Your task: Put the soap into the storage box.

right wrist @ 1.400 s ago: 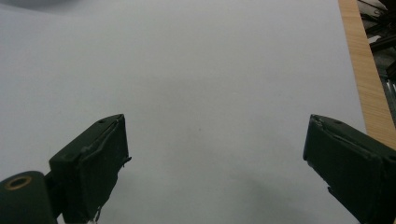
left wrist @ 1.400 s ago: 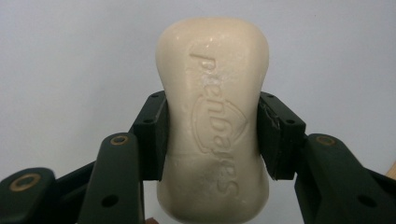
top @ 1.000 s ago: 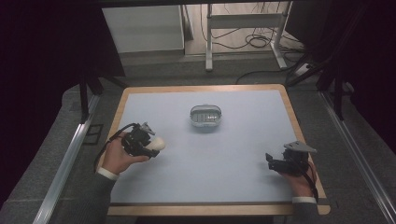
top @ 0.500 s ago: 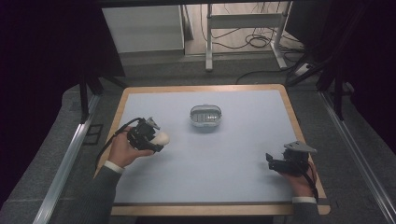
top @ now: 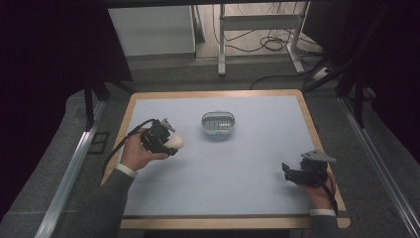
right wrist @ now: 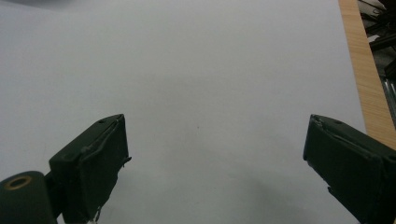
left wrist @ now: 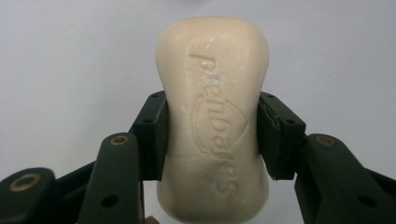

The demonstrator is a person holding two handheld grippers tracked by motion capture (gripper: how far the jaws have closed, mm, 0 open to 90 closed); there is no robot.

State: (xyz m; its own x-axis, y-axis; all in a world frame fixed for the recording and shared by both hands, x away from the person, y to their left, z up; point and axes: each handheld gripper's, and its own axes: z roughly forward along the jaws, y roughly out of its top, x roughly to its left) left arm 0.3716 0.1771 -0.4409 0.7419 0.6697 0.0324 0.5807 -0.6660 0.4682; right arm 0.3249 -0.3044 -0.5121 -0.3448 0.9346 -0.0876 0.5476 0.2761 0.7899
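A cream bar of soap with embossed lettering is clamped between the pads of my left gripper, which is shut on its narrow waist. In the high view that left gripper hangs a little above the left part of the table with the soap sticking out toward the middle. A grey soap dish sits at the table's centre back, to the right of the soap and apart from it. My right gripper rests at the front right, its jaws wide open over bare table with nothing between them.
The table is a pale blue-grey sheet framed by a wooden rim. The rim runs close by the right gripper. Dark floor, metal rails and cables surround the table.
My left hand has carried the soap up the table and slightly rightward, closer to the dish. The right hand has stayed where it was.
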